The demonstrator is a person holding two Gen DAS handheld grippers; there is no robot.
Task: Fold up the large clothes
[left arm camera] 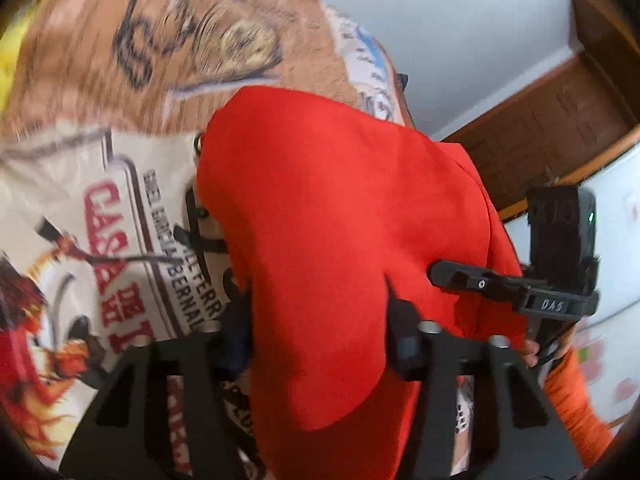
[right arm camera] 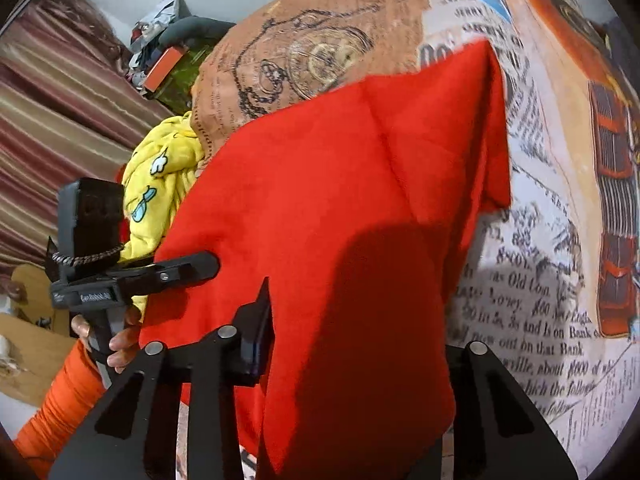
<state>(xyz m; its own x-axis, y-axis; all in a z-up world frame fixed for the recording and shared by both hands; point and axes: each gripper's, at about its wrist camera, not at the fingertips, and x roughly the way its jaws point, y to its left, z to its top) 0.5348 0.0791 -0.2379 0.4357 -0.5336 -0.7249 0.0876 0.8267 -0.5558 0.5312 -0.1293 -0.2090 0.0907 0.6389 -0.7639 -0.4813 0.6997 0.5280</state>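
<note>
Under my grippers lies a broad printed cover — newspaper type, a brown panel with a pocket-watch drawing, red old cars along one side and, in the left wrist view, a cream panel with red lettering. It fills most of both views. Behind it I see a pale wall, a dark wooden door on the left camera's side, and a striped maroon curtain with some clutter on the right camera's side.

The red garment lies on that cover, right in front of both grippers. It is plain, bright red, soft, with a seam or crease running down its middle and one squared corner spread out at the far right in the right wrist view. Its long axis runs away from me, from the jaws out across the cover.

A crumpled yellow cloth with small cartoon prints sits just beside the garment's left edge.

The left gripper has a fold of the red cloth running up between its fingers; the jaws stand narrow and seem to pinch it. The right gripper likewise has the cloth between its fingers, one of them buried under the fabric, the jaws drawn in on it. An orange sleeve shows behind the left gripper's handle.
</note>
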